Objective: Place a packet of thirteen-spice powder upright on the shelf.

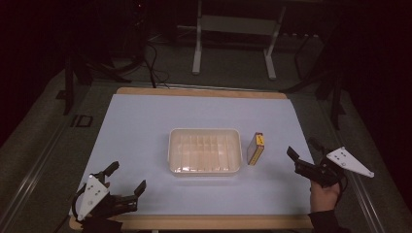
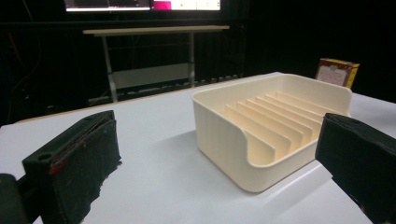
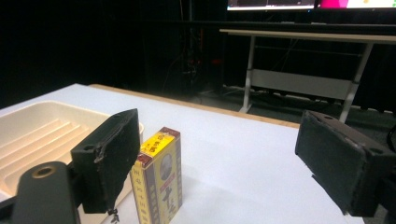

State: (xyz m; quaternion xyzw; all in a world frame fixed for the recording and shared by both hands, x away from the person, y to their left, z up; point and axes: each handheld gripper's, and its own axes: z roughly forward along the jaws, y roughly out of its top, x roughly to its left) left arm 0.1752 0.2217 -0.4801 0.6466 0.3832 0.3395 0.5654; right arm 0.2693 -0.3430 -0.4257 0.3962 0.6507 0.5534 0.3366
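A cream tray (image 1: 171,145) with ribbed dividers sits in the middle of the white mat and holds nothing. Just to its right a small yellow and maroon box (image 1: 255,148) stands on edge. My left gripper (image 1: 128,177) rests near the front left corner of the mat, open, with nothing between its pads. From the left gripper view the tray (image 2: 219,135) lies ahead between the spread jaws. At the right edge of the mat my right gripper (image 1: 302,148) is open and aimed at the box (image 3: 159,177), which stands close to its left pad (image 3: 112,158) without touching.
The white mat (image 1: 145,116) covers a wooden table (image 1: 204,222) whose edge runs along the front and back. Behind the table stand a white desk frame (image 1: 197,48) and cables on a dark floor. A person's hand (image 1: 324,193) holds the right gripper.
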